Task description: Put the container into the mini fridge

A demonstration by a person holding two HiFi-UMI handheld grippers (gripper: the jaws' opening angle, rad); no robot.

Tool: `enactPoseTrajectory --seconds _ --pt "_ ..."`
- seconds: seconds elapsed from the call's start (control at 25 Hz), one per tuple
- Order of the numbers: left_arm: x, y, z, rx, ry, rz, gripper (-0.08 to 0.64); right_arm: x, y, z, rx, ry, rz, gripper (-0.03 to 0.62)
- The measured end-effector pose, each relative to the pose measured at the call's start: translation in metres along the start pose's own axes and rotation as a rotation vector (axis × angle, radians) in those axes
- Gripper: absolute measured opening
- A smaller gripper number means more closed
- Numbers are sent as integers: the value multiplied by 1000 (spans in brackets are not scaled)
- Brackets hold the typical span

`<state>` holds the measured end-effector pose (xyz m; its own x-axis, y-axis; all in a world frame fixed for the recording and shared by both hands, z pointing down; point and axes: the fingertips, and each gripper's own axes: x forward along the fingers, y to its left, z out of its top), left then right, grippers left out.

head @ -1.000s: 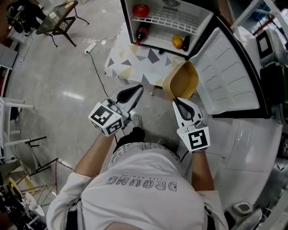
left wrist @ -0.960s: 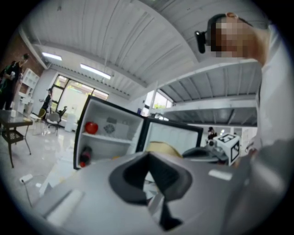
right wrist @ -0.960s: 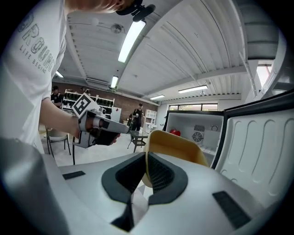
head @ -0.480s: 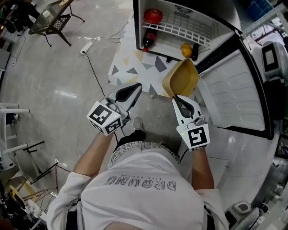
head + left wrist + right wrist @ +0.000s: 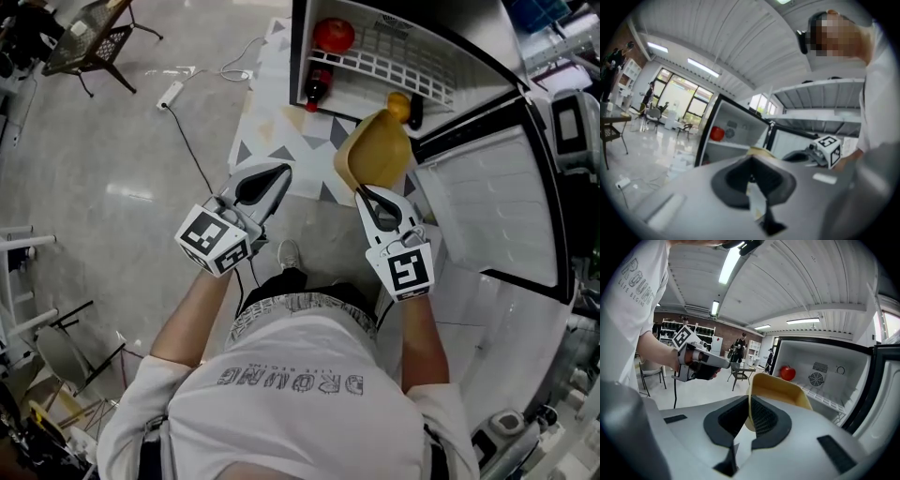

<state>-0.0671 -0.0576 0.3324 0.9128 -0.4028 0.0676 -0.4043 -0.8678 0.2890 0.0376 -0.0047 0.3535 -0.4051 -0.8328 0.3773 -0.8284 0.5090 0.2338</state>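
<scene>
A tan plastic container (image 5: 377,150) hangs tilted in front of the open mini fridge (image 5: 422,33), its far rim over the lower compartment's front edge. My right gripper (image 5: 366,194) is shut on the container's near rim; in the right gripper view the jaws (image 5: 750,414) pinch the thin wall of the container (image 5: 780,389). My left gripper (image 5: 278,173) is held out to the left of the container, apart from it, shut with nothing in it (image 5: 751,164). Inside the fridge a red apple (image 5: 334,36) sits on the wire shelf.
The fridge door (image 5: 483,202) stands swung open at the right. A red-capped bottle (image 5: 316,86) lies on the fridge floor, and a yellow fruit (image 5: 399,100) shows behind the container. A triangle-patterned mat (image 5: 277,141) lies below the fridge. A power strip (image 5: 170,94) with cable is on the floor at left.
The right gripper has carried the container up toward the fridge opening, so it now covers part of the yellow fruit. The left gripper moved forward alongside, still shut.
</scene>
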Motion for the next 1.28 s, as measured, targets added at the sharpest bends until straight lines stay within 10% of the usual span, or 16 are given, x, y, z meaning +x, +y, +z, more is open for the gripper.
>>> enactPoseTrajectory --seconds 1.28 --pt "65 65 -59 -56 58 193 6 151 -111 -99 -68 116 142 15"
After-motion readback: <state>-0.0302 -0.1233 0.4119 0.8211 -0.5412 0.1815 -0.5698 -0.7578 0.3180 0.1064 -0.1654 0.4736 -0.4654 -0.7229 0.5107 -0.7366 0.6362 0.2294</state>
